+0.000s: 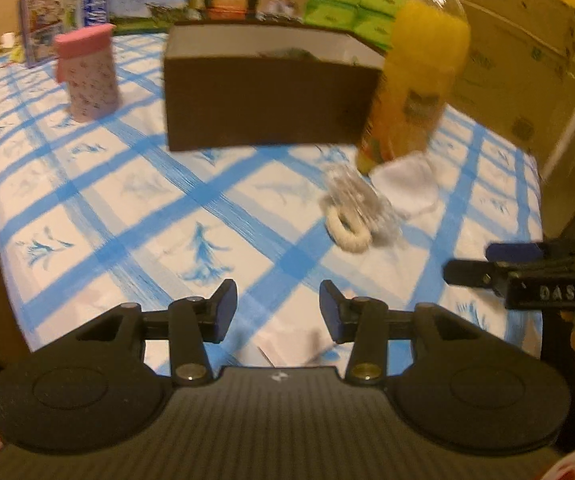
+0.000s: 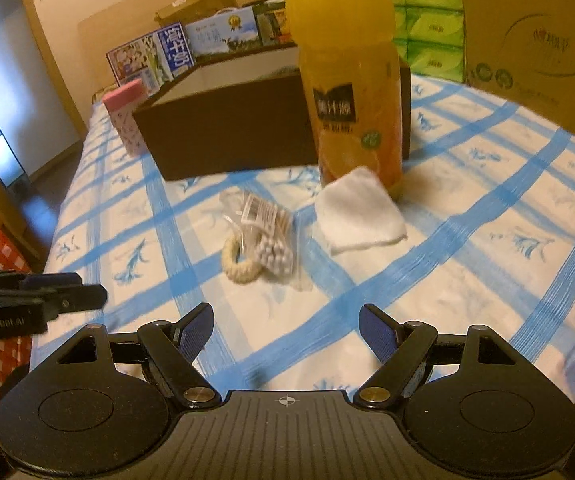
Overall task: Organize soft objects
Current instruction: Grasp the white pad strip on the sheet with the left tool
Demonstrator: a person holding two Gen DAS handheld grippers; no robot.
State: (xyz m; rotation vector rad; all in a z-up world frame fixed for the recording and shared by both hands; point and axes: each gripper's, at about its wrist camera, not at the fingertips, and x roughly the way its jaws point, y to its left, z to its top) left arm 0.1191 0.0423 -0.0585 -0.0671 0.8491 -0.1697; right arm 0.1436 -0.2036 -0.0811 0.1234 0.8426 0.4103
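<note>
On the blue-checked tablecloth (image 2: pixel 467 216) lie a white cotton pad (image 2: pixel 361 212), a clear bag of cotton swabs (image 2: pixel 273 236) and a cream rope ring (image 2: pixel 239 266) partly under the bag. In the left wrist view they appear as the pad (image 1: pixel 407 184), bag (image 1: pixel 361 204) and ring (image 1: pixel 347 232). A dark brown open box (image 2: pixel 227 136) stands behind them, also seen in the left wrist view (image 1: pixel 263 104). My left gripper (image 1: pixel 278 312) is open and empty near the table's front edge. My right gripper (image 2: pixel 285 334) is open and empty, short of the ring.
An orange juice bottle (image 2: pixel 347 76) stands upright just behind the pad. A pink lidded cup (image 1: pixel 89 76) stands left of the box. Cartons, green tissue packs (image 1: pixel 351 4) and a cardboard box (image 2: pixel 535 40) line the back and right. The table edge runs along the left.
</note>
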